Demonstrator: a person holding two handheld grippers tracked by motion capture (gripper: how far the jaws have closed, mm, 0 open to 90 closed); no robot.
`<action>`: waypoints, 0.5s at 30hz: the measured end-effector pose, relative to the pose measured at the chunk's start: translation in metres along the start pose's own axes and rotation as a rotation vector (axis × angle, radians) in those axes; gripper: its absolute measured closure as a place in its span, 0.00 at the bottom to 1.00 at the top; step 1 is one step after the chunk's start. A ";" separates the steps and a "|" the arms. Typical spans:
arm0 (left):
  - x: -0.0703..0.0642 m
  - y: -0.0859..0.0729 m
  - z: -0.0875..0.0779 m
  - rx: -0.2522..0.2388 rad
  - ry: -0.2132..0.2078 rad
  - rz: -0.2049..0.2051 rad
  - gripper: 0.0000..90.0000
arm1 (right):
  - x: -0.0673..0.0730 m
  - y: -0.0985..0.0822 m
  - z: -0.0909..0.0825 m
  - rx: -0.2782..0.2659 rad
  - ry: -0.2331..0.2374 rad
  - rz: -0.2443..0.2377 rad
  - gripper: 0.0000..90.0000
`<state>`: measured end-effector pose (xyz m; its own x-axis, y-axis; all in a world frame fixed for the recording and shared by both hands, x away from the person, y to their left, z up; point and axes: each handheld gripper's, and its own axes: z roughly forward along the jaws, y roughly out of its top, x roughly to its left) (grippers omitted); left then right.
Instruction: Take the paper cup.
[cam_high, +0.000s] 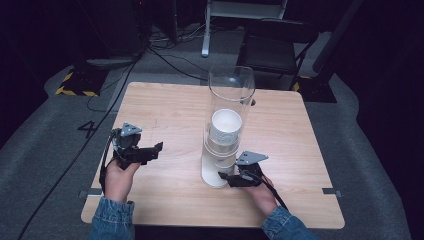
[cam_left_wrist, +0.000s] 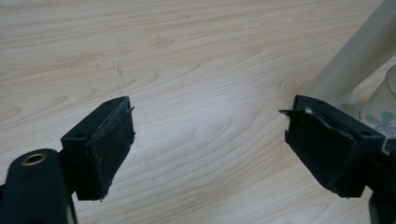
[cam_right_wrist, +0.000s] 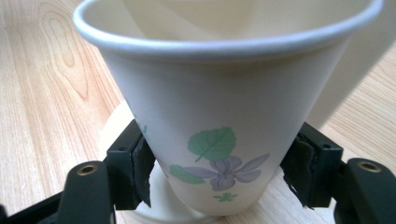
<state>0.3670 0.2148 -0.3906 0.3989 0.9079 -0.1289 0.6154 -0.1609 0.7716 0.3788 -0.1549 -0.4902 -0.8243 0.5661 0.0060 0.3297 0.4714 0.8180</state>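
Note:
A tall clear dispenser tube (cam_high: 231, 90) stands on the wooden table (cam_high: 170, 110) with a stack of white paper cups (cam_high: 226, 127) inside. At its foot, my right gripper (cam_high: 226, 177) is shut on the lowest paper cup (cam_right_wrist: 224, 93), which is white with a leaf and flower print. One pad presses each side of that cup, above the white round base (cam_right_wrist: 116, 135). My left gripper (cam_high: 157, 148) is held to the left of the tube, low over the table. Its jaws stand wide open (cam_left_wrist: 210, 140) with only bare wood between them. The tube (cam_left_wrist: 359, 56) and a cup (cam_left_wrist: 385, 102) lie at its right.
A dark folding chair (cam_high: 272, 47) and a white stand leg (cam_high: 206, 30) are on the floor beyond the table's far edge. Cables (cam_high: 165, 57) run over the grey floor at the back left. Bare wood spreads left of and behind the tube.

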 end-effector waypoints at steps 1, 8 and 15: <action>0.000 0.001 0.001 -0.002 0.004 0.005 0.17 | -0.001 -0.001 -0.002 0.001 -0.005 0.001 0.37; -0.003 0.007 0.011 0.011 -0.013 0.020 0.17 | -0.006 -0.007 -0.012 0.001 -0.032 0.013 0.37; -0.007 0.012 0.018 0.015 -0.026 0.026 0.17 | -0.010 -0.013 -0.022 0.016 -0.065 0.014 0.37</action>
<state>0.3838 0.1993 -0.3911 0.4328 0.8928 -0.1253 0.6145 -0.1904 0.7656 0.3726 -0.1810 -0.4881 -0.7882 0.6151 -0.0206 0.3486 0.4738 0.8087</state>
